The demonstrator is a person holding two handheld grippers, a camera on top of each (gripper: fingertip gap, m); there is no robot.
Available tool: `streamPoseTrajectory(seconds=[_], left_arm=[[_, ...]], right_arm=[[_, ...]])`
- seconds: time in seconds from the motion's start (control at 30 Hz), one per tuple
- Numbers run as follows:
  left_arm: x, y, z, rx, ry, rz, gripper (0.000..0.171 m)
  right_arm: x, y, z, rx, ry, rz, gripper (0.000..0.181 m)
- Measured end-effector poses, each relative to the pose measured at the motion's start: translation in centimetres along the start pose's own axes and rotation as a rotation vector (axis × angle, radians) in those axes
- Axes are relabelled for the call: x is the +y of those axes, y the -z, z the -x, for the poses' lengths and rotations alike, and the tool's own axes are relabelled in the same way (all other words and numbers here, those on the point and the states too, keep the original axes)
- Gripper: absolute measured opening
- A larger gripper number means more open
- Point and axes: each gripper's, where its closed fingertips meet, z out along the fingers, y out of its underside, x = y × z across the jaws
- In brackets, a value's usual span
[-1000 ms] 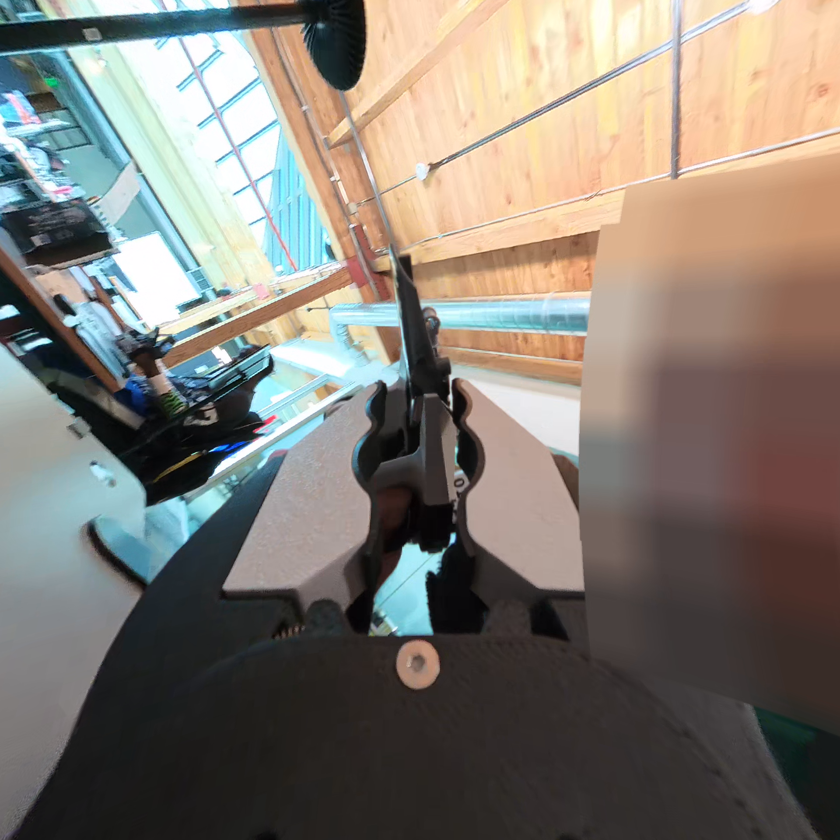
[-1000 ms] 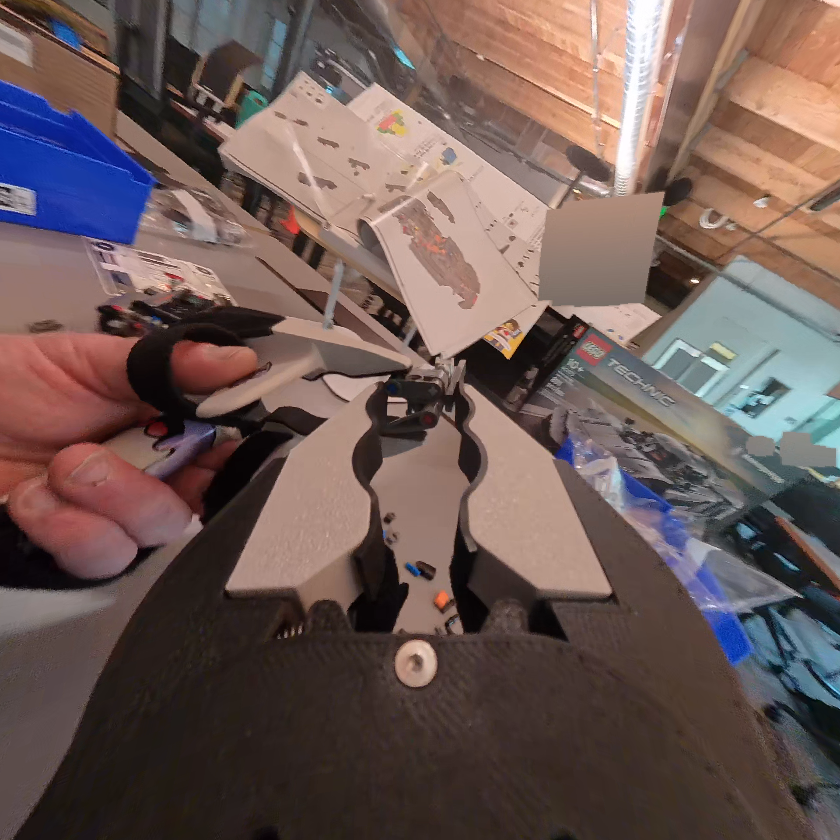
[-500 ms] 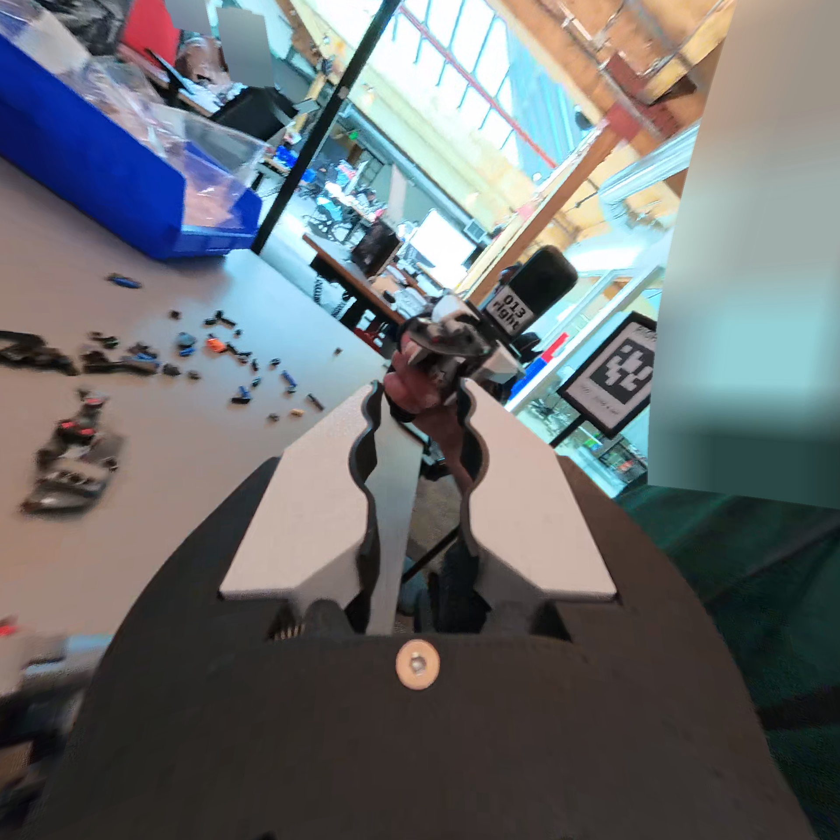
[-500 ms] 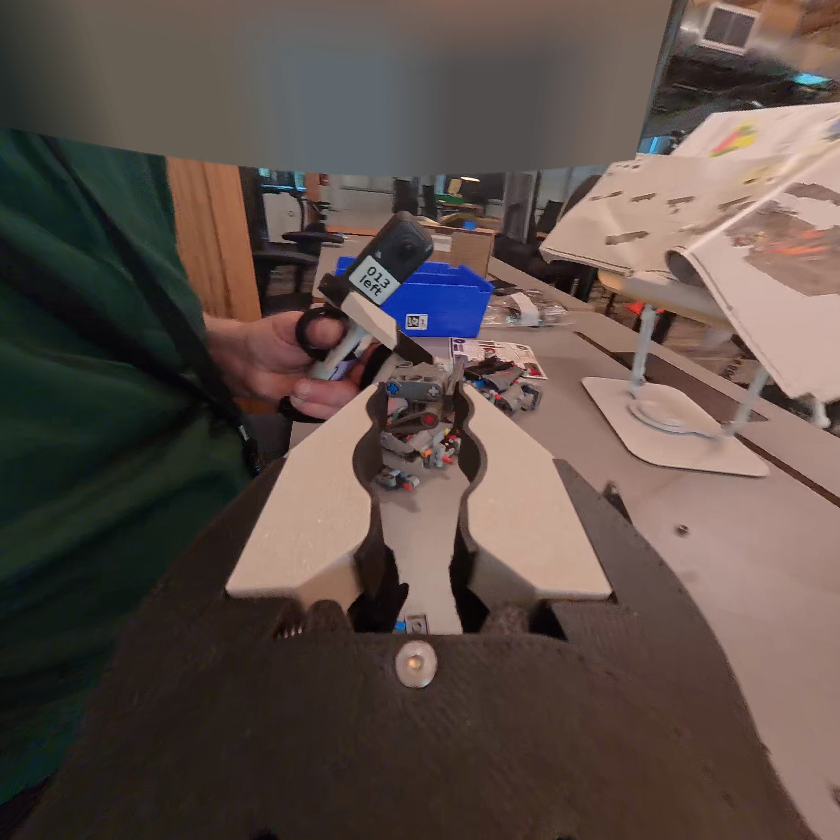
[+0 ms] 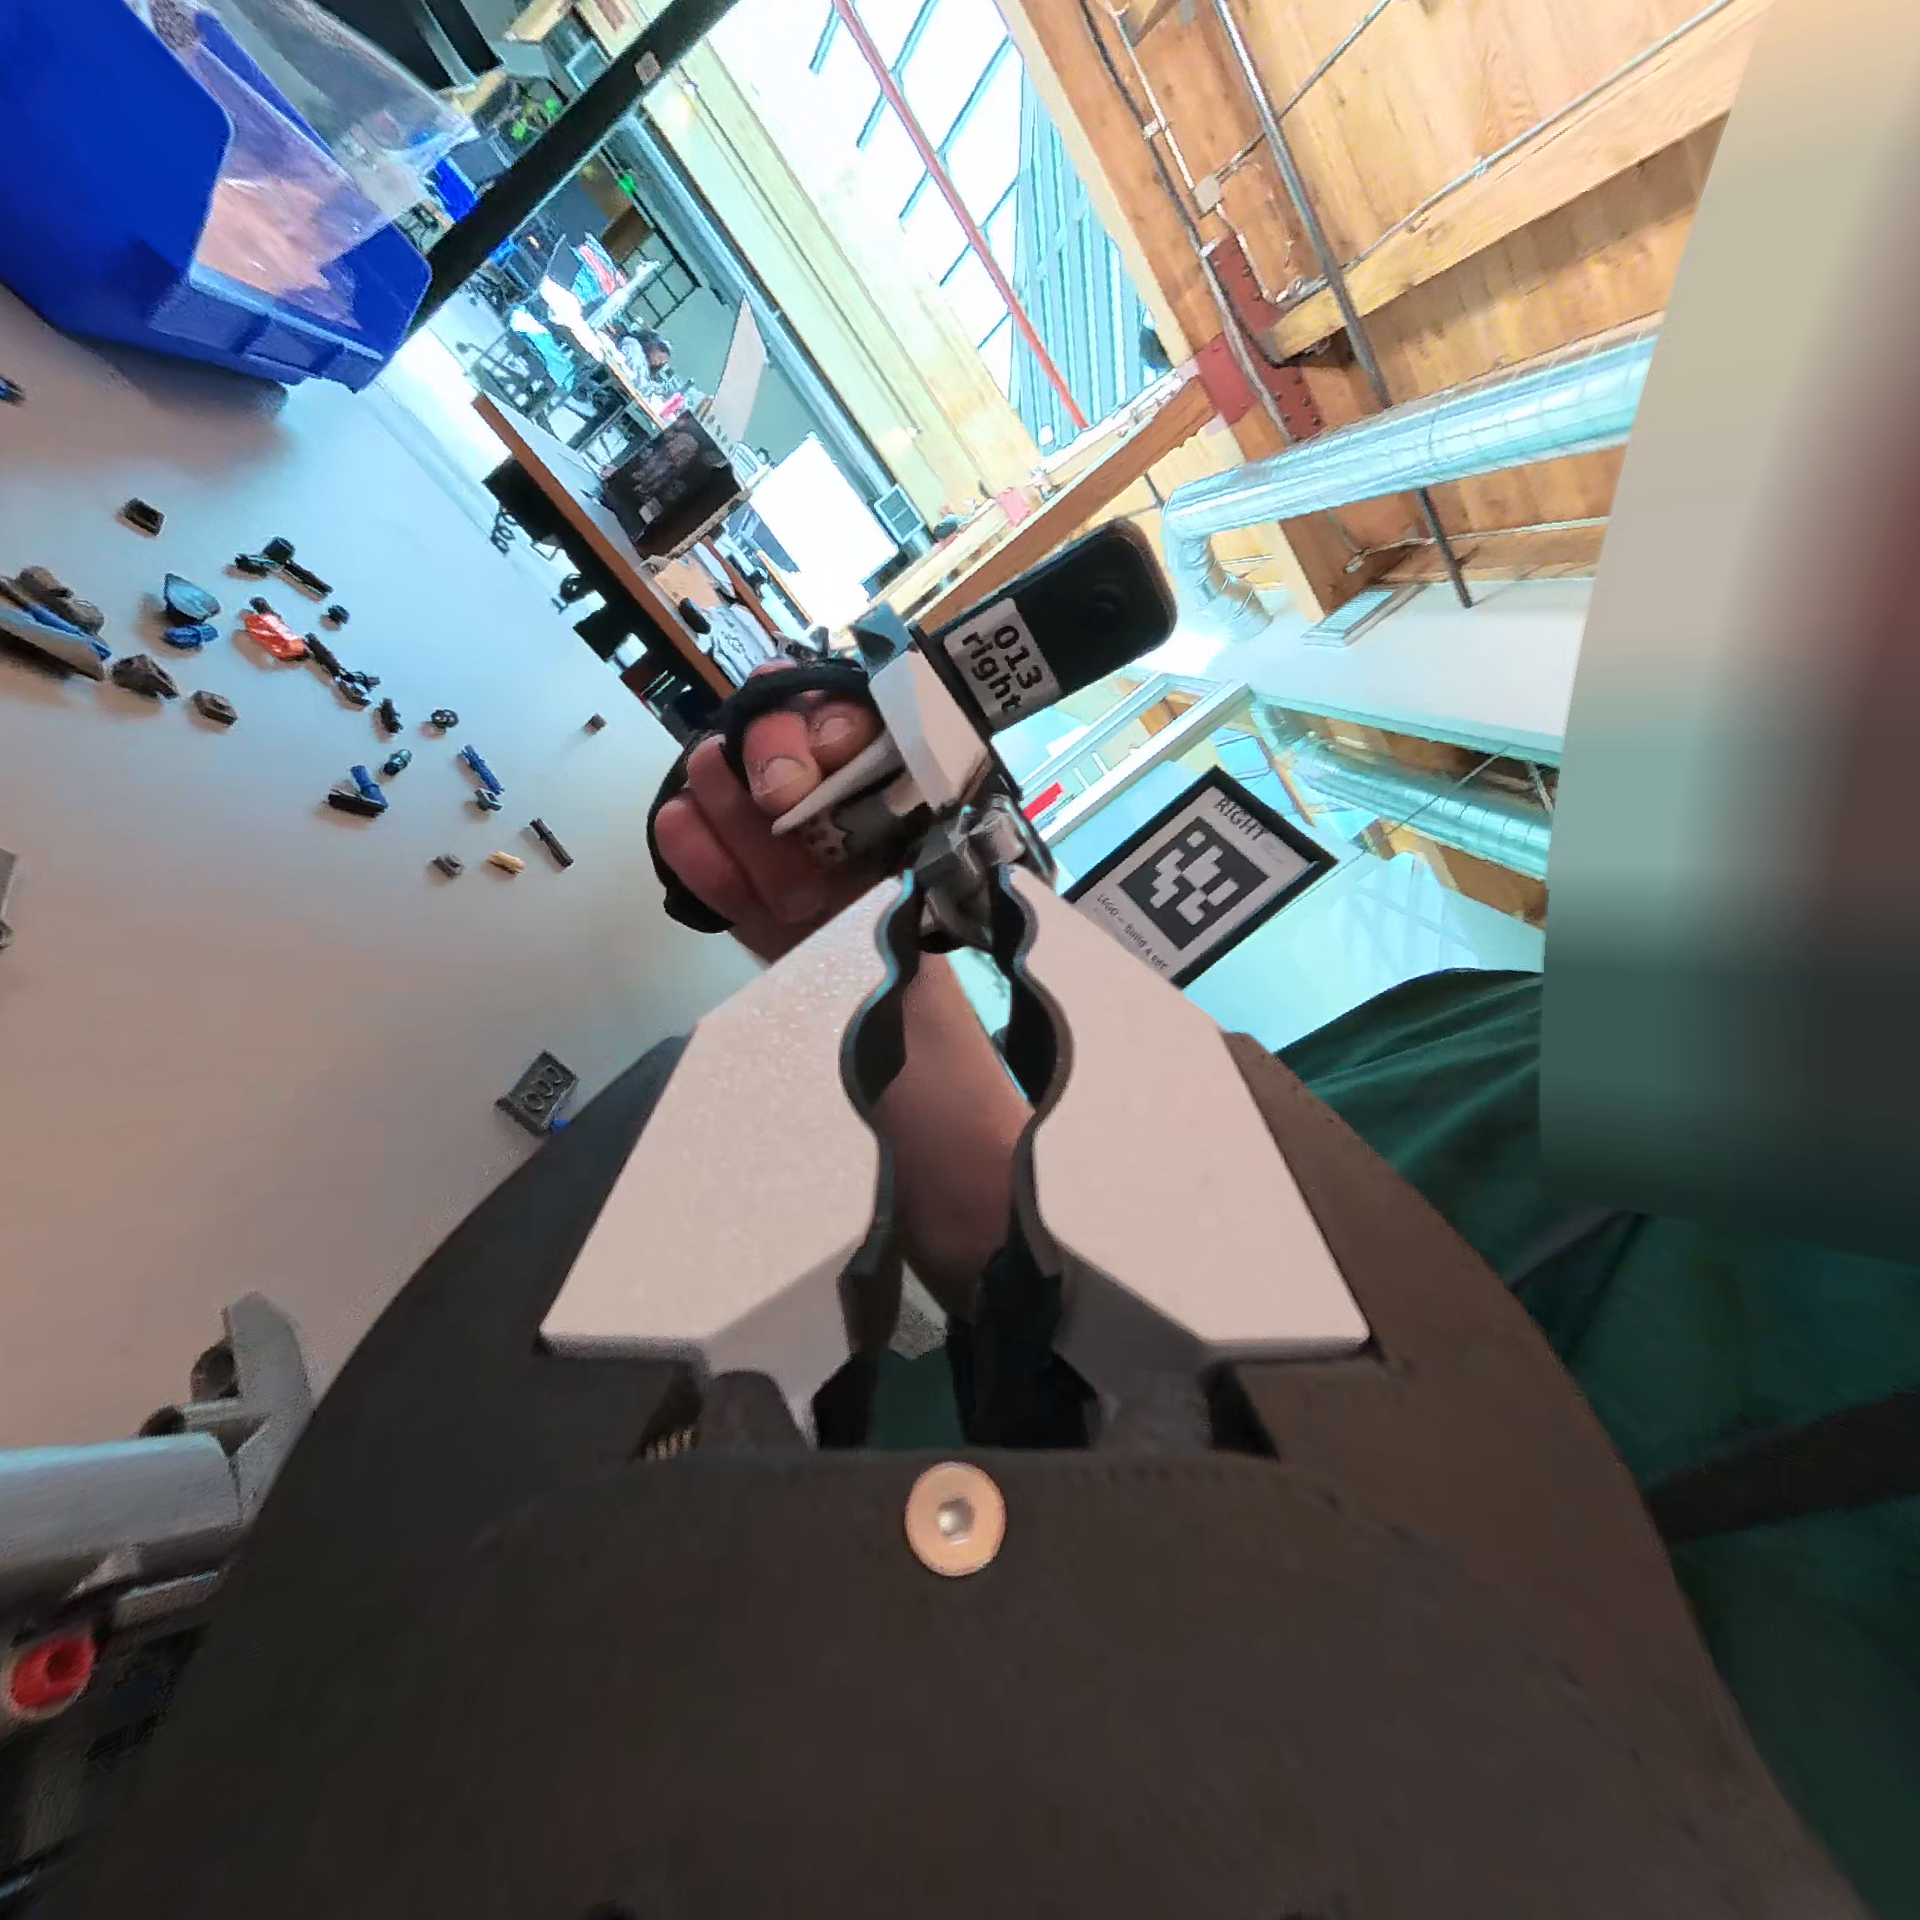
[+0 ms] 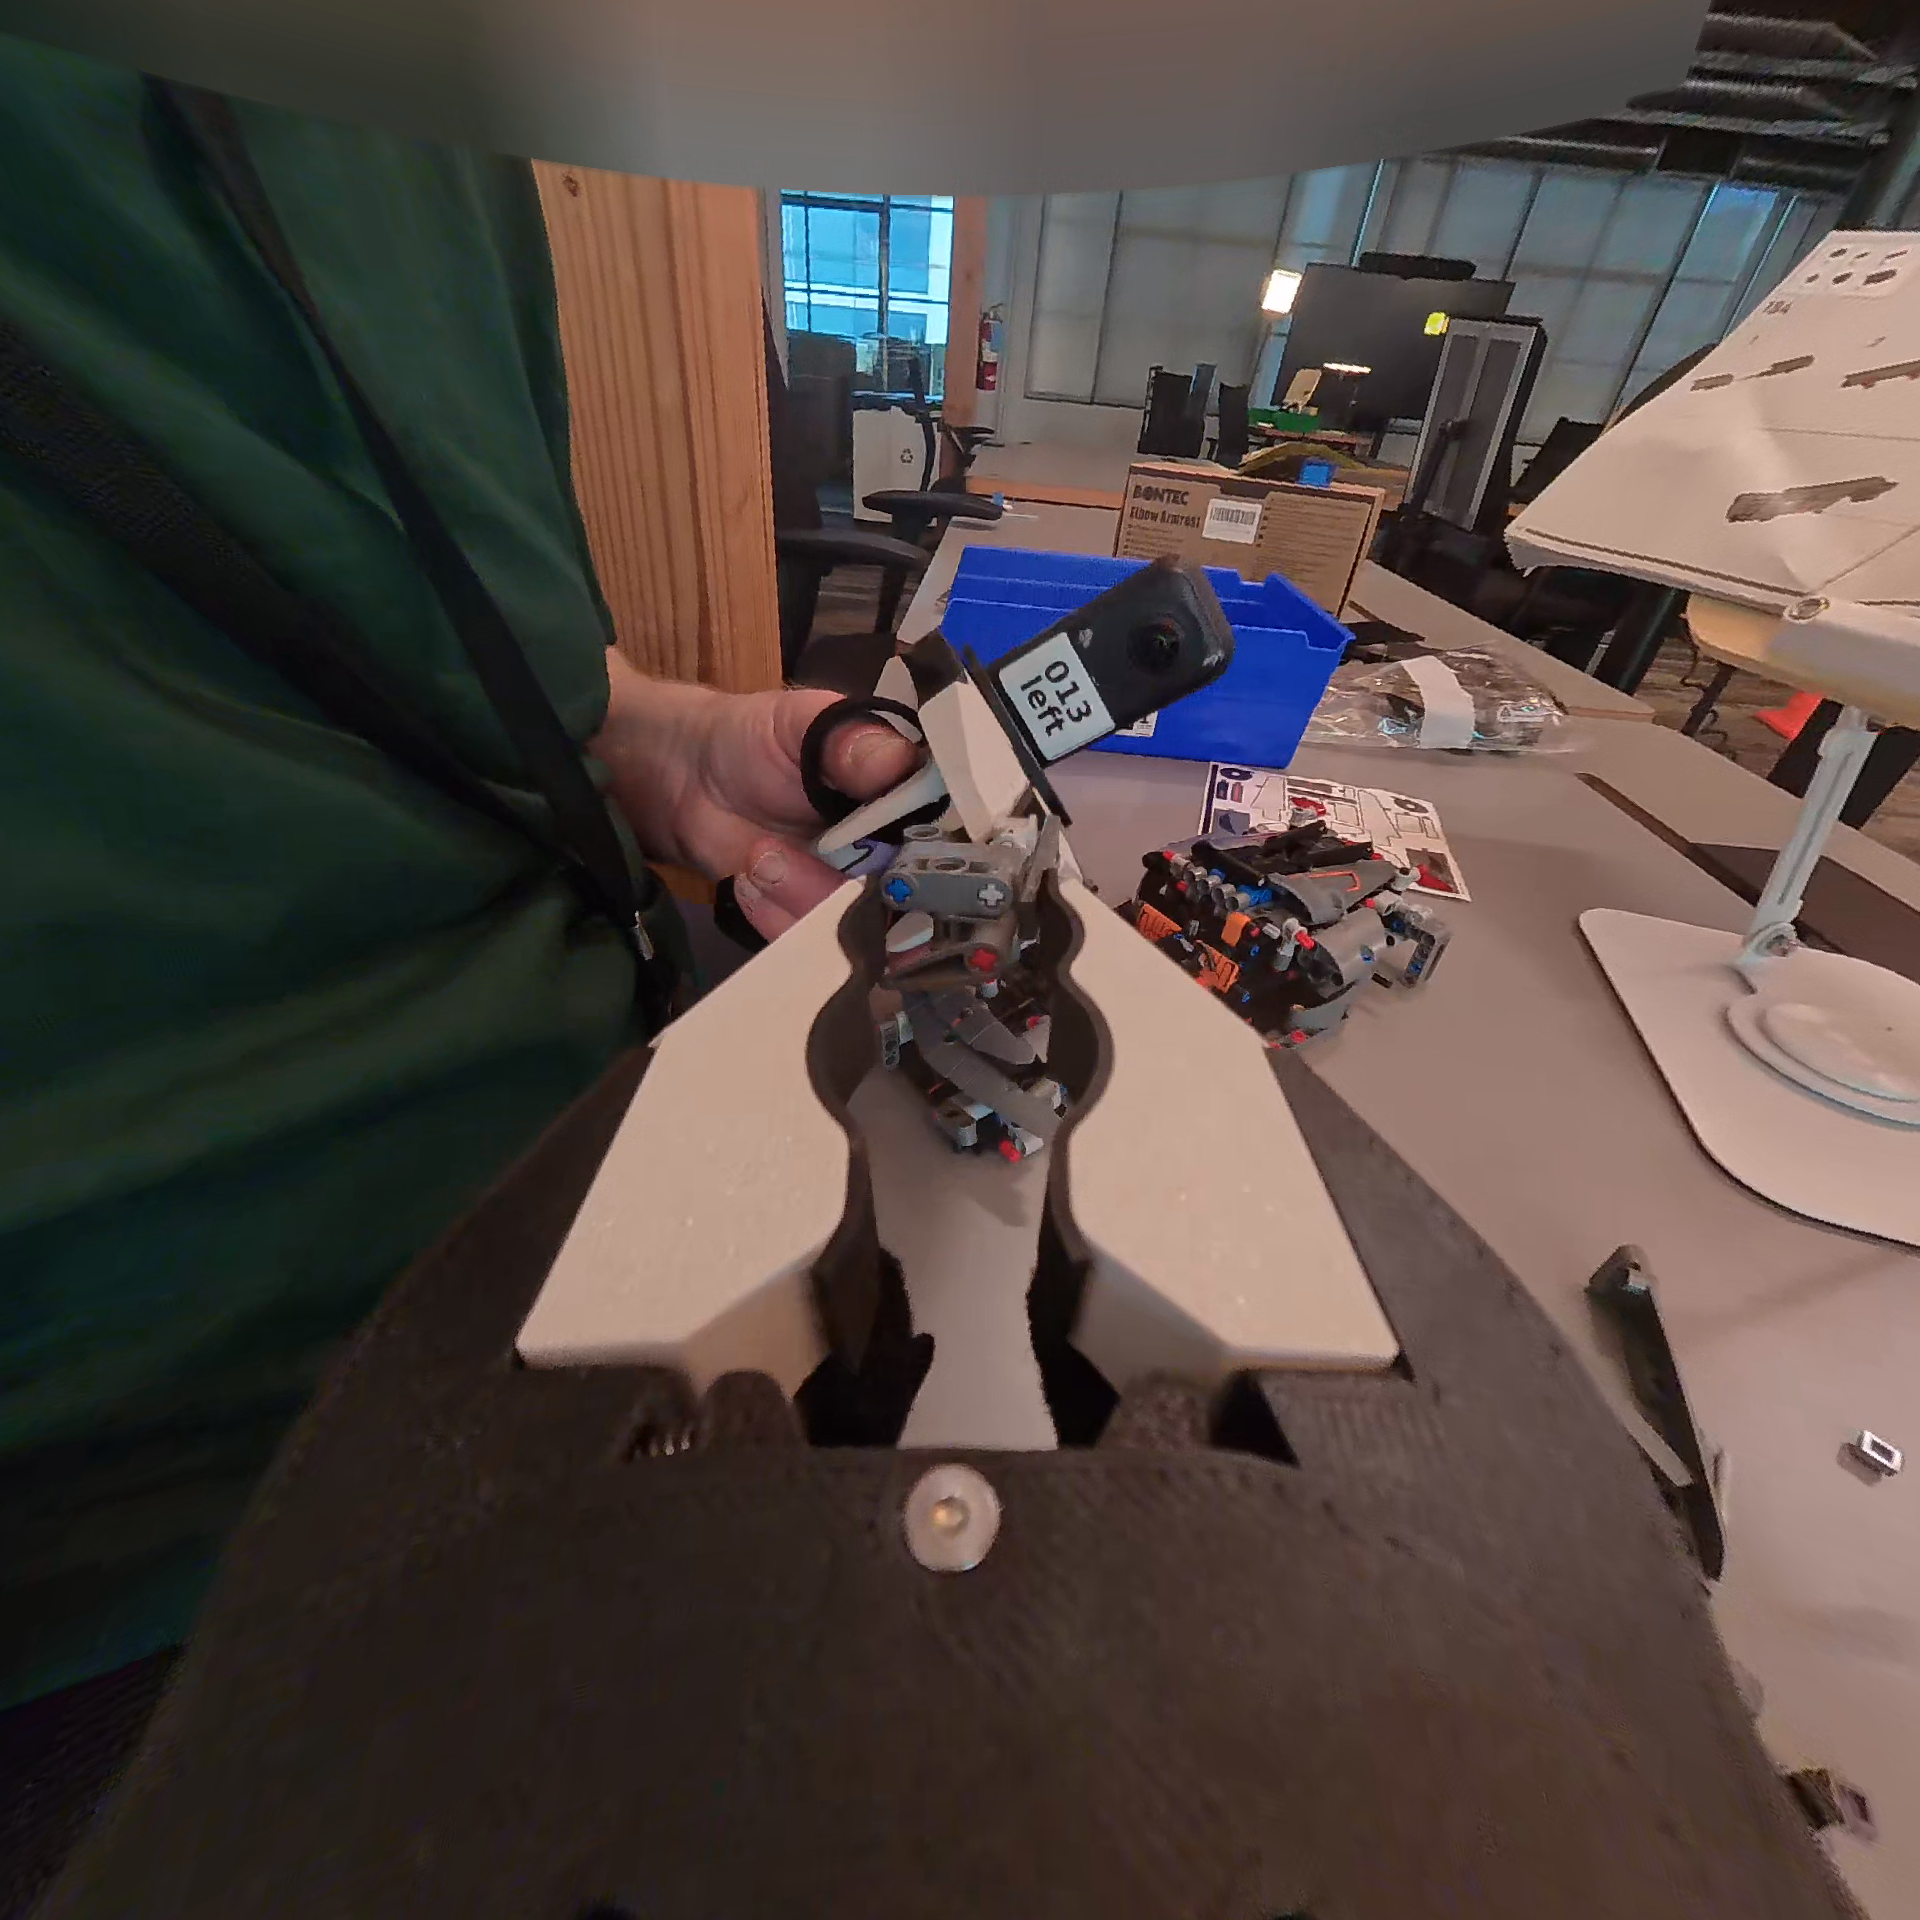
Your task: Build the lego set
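A small grey lego sub-assembly (image 6: 943, 896) with blue and red pins is held up in the air between both grippers. My right gripper (image 6: 961, 899) is shut on it from the front. My left gripper (image 5: 958, 902) is shut on its other end (image 5: 961, 854), and it shows beyond the piece in the right wrist view (image 6: 987, 769), in a hand. The right gripper shows likewise in the left wrist view (image 5: 914, 748). A larger dark car build (image 6: 1288, 925) and a smaller grey build (image 6: 982, 1075) stand on the table behind.
Loose small pieces (image 5: 312, 665) lie on the grey table (image 5: 260, 987) by a blue bin (image 5: 156, 208). Another blue bin (image 6: 1247, 665), a parts bag (image 6: 1434, 707), a sticker sheet (image 6: 1340, 831) and a booklet on a white stand (image 6: 1818, 1039) are at the right. A green-shirted torso is close at left. Both grippers' tips are close together, under 4 cm apart. My left tips are roughly 20 cm from the larger dark car build (image 6: 1288, 925).
Both grippers have swung round together with the sub-assembly between them. The left view went from the ceiling to the table and has tilted further. The right view turned toward the person.
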Motion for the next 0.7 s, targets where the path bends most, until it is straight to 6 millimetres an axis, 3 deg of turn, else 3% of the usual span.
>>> streamPoseTrajectory(seconds=[0.3,0.37,0.43,0.57,0.7], left_arm=[[-0.3,0.0,0.6,-0.046,-0.051,-0.016,0.005],[-0.6,0.1,0.7,-0.073,-0.084,-0.027,0.005],[-0.6,0.2,1.1,-0.116,-0.126,-0.017,0.005],[0.0,-0.2,2.0,-0.226,-0.244,0.059,0.005],[0.2,-0.6,2.4,-0.287,-0.319,0.102,0.005]], right_arm=[[0.7,0.4,-0.9,0.045,-0.036,0.027,0.031],[0.6,0.9,-1.3,0.075,-0.055,0.032,0.04],[0.3,1.6,-1.6,0.124,-0.029,0.059,0.035],[0.1,1.6,-2.0,0.259,0.108,0.215,0.023],[1.1,0.7,-2.0,0.336,0.235,0.406,0.017]])
